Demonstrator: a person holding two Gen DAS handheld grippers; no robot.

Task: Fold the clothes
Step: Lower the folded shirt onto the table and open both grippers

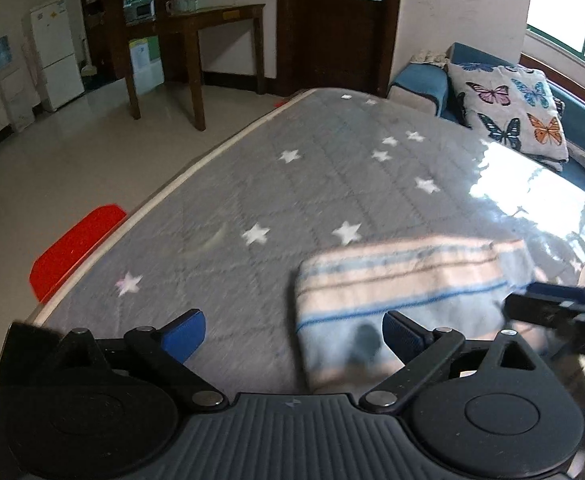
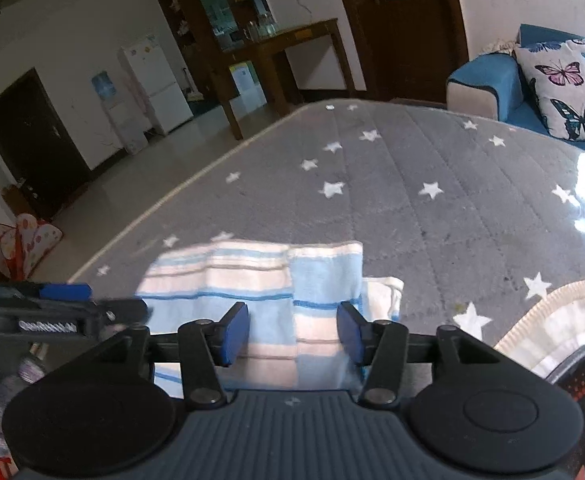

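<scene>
Behind everything I see a living room with a tiled floor, a dark wooden door, a white fridge and a blue sofa carrying a butterfly cushion. Nearer to me, the table fills most of both views; it wears a grey quilted cover with white stars under a shiny clear sheet.

On its near part lies the striped towel, light blue and cream, already folded into a compact rectangle with one layer lapped over another. I judge this piece is nearly finished; perhaps a last fold or some tidying remains. At the right edge of the right view sits another pale cloth, which probably still waits for folding.

My left tool is released, jaws spread wide, and the towel's left corner sits just ahead of its right finger, not gripped. My right tool is also released, half open, hanging over the towel's middle with nothing pinched.
</scene>
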